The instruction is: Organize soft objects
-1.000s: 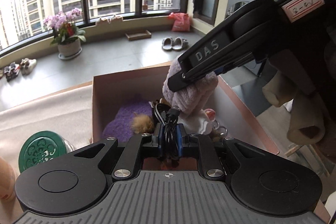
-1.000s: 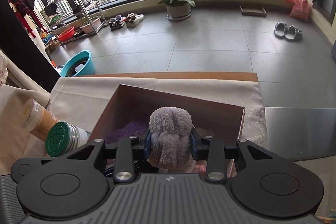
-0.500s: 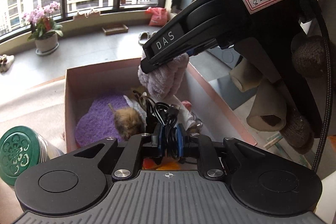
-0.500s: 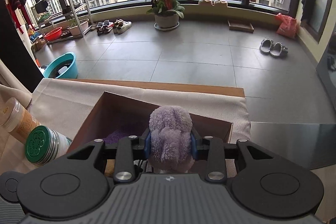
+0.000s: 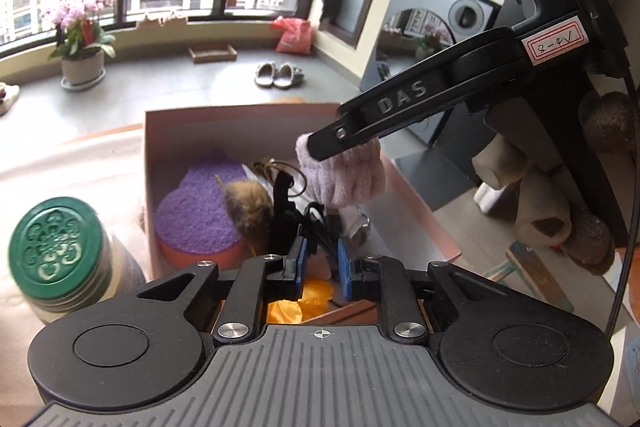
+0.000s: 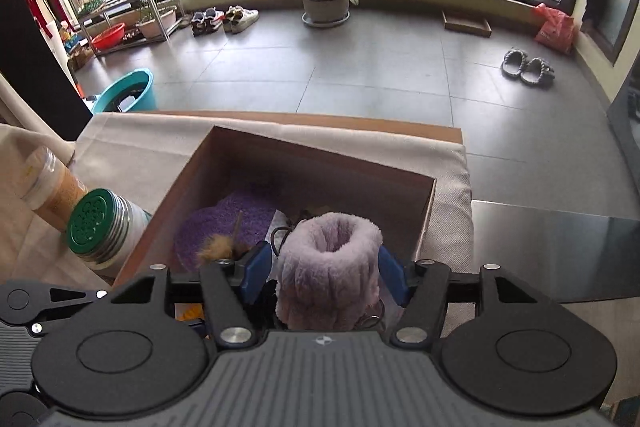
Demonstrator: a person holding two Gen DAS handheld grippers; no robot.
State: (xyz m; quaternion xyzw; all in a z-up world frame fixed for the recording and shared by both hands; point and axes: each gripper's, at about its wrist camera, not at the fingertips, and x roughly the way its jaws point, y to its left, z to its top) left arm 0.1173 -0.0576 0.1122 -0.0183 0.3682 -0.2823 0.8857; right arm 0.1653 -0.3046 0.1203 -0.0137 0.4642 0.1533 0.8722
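A pink cardboard box (image 5: 149,163) (image 6: 248,155) holds a purple heart-shaped pad (image 5: 196,203) (image 6: 236,215), a brown fur pompom (image 5: 248,203) (image 6: 218,247) and a black cable bundle (image 5: 298,223). My left gripper (image 5: 320,263) is open over the box, the cable just beyond its blue pads. My right gripper (image 6: 324,267) is open, its pads standing apart on either side of a fluffy lilac plush cuff (image 6: 328,271) (image 5: 344,175) that sits in the box. The right gripper's finger (image 5: 376,131) reaches in from the right in the left wrist view.
A green-lidded jar (image 5: 56,247) (image 6: 96,227) stands left of the box on a beige cloth (image 6: 136,147). A tan bottle (image 6: 48,183) stands beside it. Orange items (image 5: 300,303) lie in the box's near corner. A cat tree (image 5: 560,195) stands to the right.
Both grippers have opened: the left let go of the black cable, the right let go of the lilac cuff, which now sits lower in the box. The left view shifted left.
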